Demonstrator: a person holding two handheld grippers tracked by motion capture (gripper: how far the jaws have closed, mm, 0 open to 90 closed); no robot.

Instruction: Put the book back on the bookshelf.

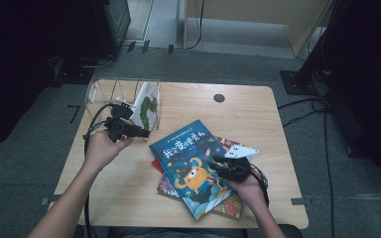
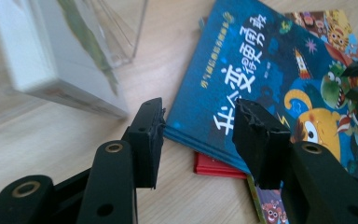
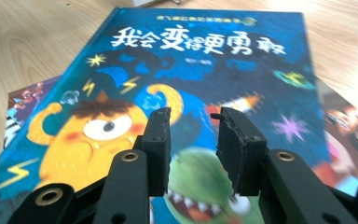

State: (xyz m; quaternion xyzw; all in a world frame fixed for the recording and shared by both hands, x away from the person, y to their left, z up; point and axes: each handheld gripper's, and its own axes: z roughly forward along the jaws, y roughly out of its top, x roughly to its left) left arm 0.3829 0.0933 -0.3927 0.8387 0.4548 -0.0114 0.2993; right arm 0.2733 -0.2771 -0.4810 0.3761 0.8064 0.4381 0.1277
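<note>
Right claw (image 3: 193,116) gapes empty over blue monster-cover book (image 3: 186,70); left claw (image 2: 198,119) open too.

We note a wooden table (image 1: 258,106). On it we find a clear rack (image 1: 104,91) at the far left corner and a stack of books (image 1: 188,158) at mid-table.

The blue picture book (image 1: 191,166) lies flat and closed on the table (image 1: 258,116), cover up, turned at an angle. Its cover shows white and yellow Chinese characters above an orange one-eyed monster. It rests on top of a stack: a red book (image 2: 216,166) and a multicoloured book (image 1: 230,203) show at its edges.
</note>
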